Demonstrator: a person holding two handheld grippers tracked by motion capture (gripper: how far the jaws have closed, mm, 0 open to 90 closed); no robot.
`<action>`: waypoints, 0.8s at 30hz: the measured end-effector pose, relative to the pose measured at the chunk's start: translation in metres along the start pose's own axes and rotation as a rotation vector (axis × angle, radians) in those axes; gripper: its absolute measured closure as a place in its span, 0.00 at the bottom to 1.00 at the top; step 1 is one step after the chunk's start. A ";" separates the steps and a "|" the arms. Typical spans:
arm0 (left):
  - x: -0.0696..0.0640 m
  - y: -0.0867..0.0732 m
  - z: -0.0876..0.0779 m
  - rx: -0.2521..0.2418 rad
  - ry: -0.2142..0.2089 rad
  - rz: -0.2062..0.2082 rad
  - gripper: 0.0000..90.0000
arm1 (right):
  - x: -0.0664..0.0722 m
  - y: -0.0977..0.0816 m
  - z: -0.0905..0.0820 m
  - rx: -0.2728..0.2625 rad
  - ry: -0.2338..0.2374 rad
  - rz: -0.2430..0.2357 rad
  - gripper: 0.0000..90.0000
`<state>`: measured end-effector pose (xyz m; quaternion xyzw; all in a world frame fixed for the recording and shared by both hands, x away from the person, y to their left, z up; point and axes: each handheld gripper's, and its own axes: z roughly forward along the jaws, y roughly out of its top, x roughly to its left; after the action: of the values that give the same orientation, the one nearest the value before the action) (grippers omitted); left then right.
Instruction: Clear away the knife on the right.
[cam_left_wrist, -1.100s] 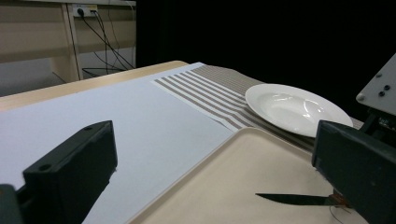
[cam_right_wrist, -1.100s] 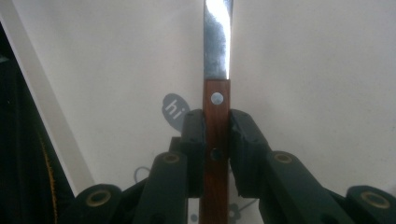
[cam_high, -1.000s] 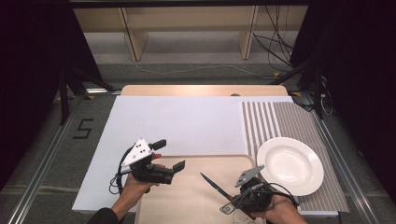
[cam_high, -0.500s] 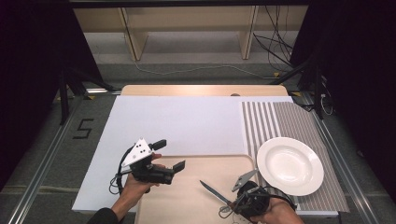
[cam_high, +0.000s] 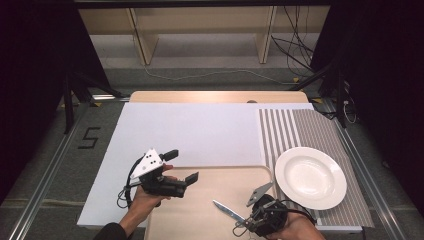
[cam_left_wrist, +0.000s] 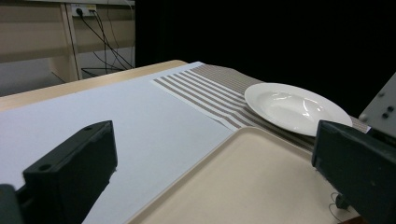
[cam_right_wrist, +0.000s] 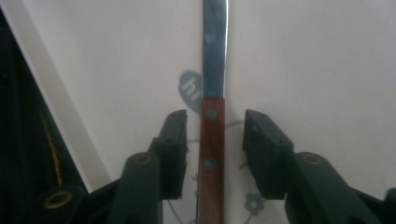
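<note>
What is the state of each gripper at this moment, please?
Left gripper: open, nothing between its jaws.
Right gripper: jaws have just been opening; the knife lies between the pads, which stand apart from its handle, so it is released.

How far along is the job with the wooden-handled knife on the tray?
Done: the steel knife with the brown wooden handle lies on the beige tray. In hand: the right gripper has just been opening, its pads clear of the handle. Left: withdrawing. The left gripper hovers open.

Knife (cam_high: 227, 210) lies on the tray (cam_high: 200, 220); plate (cam_high: 309, 177) on striped mat (cam_high: 315, 132) to its right
</note>
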<state>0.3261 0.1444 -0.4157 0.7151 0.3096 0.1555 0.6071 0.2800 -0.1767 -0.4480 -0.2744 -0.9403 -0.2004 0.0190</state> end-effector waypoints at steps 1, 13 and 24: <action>0.000 0.000 0.000 0.001 0.001 0.001 0.00 | 0.000 0.001 -0.003 -0.027 0.002 -0.011 0.62; 0.000 0.000 0.000 0.002 0.000 0.002 0.00 | 0.019 0.008 0.005 -0.109 -0.038 -0.140 0.93; 0.000 0.000 0.000 0.003 -0.001 0.003 0.00 | 0.025 0.008 0.019 -0.030 -0.036 -0.190 0.99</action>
<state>0.3260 0.1439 -0.4158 0.7166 0.3084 0.1555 0.6060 0.2645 -0.1507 -0.4593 -0.1878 -0.9592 -0.2103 -0.0208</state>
